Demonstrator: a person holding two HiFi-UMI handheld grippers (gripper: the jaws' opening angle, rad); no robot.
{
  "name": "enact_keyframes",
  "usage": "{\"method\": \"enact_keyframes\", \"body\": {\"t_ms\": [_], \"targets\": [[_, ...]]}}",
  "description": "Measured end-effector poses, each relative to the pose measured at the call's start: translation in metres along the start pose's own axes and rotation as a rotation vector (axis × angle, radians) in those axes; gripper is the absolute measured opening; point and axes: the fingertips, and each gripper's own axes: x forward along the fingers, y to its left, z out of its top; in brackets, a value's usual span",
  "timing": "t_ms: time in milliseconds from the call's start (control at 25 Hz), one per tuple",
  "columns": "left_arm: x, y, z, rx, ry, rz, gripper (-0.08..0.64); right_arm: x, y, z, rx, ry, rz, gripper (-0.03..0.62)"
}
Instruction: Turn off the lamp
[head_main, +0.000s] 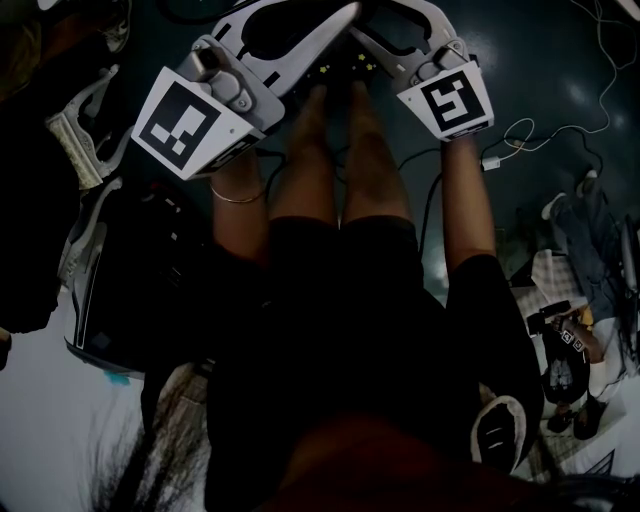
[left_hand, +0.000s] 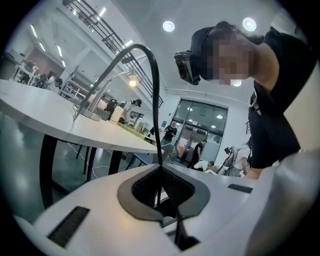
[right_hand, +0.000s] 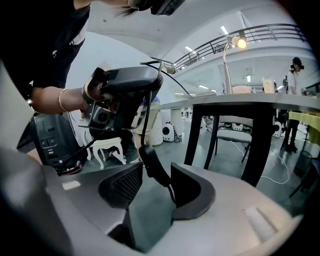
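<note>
The left gripper (left_hand: 160, 170) has its jaws drawn together at the tips, and a thin black cable (left_hand: 150, 60) runs down into the seam; whether it is pinched is unclear. The right gripper (right_hand: 156, 175) stands apart, with a dangling cable plug (right_hand: 149, 159) hanging loose between its jaws. Both are held low, beneath the level of the bench (right_hand: 280, 102). The lamp (right_hand: 239, 43) stands on top of it, lit, far off and above, up-right of the right gripper and up-left of the left one. Its stem rises upright. Neither gripper looks clearly nearer. No switch can be made out, and the head view shows only legs and floor.
</note>
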Motion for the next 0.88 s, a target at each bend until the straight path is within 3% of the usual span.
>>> {"method": "enact_keyframes", "body": {"t_ms": [520, 680, 880], "targets": [[-0.013, 0.007, 0.001, 0.039, 0.002, 0.038, 0.012, 0.007, 0.018, 0.000, -0.002, -0.012, 0.076, 0.120], [-0.013, 0.014, 0.008, 0.001, -0.048, 0.070, 0.012, 0.008, 0.020, 0.002, 0.009, -0.020, 0.092, 0.117], [-0.015, 0.018, 0.008, 0.015, -0.052, 0.095, 0.012, 0.007, 0.023, 0.002, 0.018, 0.006, 0.097, 0.112]]}}
